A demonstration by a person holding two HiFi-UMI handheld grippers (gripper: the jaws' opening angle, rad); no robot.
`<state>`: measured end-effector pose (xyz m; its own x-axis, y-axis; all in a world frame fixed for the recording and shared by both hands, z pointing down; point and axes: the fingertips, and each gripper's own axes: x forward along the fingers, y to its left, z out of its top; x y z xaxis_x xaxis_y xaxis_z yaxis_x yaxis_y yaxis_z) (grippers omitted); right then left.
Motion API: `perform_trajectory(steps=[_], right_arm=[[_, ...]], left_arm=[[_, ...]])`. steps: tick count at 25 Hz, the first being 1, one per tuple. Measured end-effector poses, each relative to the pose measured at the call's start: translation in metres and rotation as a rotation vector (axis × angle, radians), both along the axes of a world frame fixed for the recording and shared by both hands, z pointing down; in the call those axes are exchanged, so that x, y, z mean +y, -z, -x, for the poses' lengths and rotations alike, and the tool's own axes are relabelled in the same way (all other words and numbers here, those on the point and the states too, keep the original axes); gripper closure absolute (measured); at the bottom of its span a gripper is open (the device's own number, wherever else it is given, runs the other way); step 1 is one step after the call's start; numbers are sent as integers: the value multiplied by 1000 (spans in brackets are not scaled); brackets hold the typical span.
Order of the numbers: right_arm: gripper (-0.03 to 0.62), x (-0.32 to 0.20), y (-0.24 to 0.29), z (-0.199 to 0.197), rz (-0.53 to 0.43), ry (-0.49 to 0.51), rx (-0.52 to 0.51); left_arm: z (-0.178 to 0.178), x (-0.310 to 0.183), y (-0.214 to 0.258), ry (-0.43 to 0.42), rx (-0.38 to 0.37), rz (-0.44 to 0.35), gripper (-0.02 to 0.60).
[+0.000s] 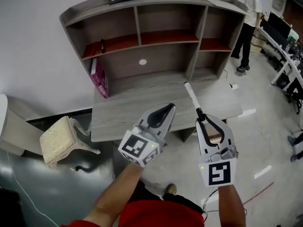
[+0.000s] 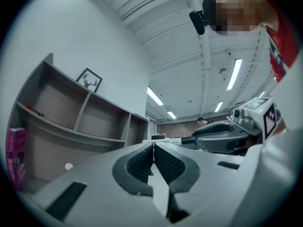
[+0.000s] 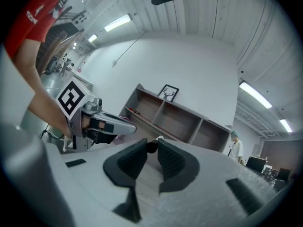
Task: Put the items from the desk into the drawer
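Grey desk [image 1: 142, 117] ahead; right fingers [image 3: 173, 162] pinching a white pen [image 1: 191, 94] by its dark end, shaft pointing far-left over it; left fingers [image 2: 141, 164] pressed together, empty.

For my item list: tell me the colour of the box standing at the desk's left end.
The box is pink; the head view shows it best.

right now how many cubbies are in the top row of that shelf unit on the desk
3: the left cubby, the middle cubby and the right cubby, side by side under the top board. None seems hidden.
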<state>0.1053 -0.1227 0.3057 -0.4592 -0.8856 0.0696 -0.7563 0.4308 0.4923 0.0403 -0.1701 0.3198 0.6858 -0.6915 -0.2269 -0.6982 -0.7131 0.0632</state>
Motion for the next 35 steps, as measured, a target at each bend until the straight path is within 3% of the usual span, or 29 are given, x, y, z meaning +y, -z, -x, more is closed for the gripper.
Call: perform_trajectory(steps=[6, 10, 20, 26, 35], right_arm=[[520, 30, -29, -83, 48, -76, 30], [520, 40, -44, -123, 68, -165, 36], [520, 49, -129, -198, 190, -384, 60], [520, 39, -195, -231, 284, -422, 97], [520, -1, -279, -293, 383, -388, 88]], left_arm=[[-74, 19, -6, -41, -26, -4, 572], [-113, 25, -15, -112, -29, -17, 572], [-157, 27, -45, -193, -36, 3, 572], [-176, 21, -70, -172, -17, 18, 572], [-247, 1, -127, -89, -47, 77, 572]])
